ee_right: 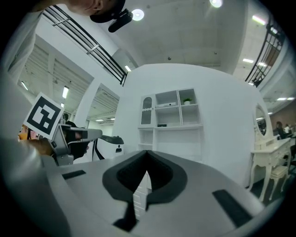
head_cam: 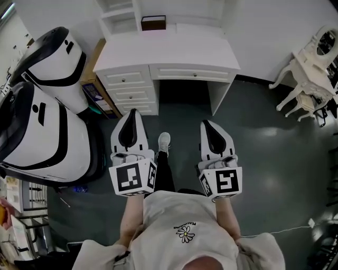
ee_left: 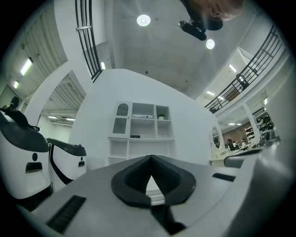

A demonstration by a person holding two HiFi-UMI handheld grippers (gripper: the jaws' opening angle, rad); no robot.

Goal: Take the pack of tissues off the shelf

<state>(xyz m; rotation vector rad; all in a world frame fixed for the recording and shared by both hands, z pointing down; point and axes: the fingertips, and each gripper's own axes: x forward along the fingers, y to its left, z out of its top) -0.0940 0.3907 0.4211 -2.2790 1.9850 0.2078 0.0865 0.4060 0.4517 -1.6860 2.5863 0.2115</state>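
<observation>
A white desk (head_cam: 169,55) with a shelf unit (head_cam: 124,16) stands ahead of me across the dark floor. On the ledge above the desk top sits a dark, box-like item (head_cam: 153,22), which may be the pack of tissues; it is also small in the left gripper view (ee_left: 135,136) and the right gripper view (ee_right: 162,125). A pale flat item (ee_left: 147,116) lies in an upper compartment. My left gripper (head_cam: 132,112) (ee_left: 151,157) and right gripper (head_cam: 207,122) (ee_right: 147,152) hang side by side well short of the desk. Both are shut and hold nothing.
Two large white and black pod-shaped machines (head_cam: 47,105) fill the left side. A cardboard box (head_cam: 97,87) leans beside the desk drawers (head_cam: 129,89). An ornate white chair and dressing table (head_cam: 311,66) stand at the right. A cable (head_cam: 274,231) runs along the floor.
</observation>
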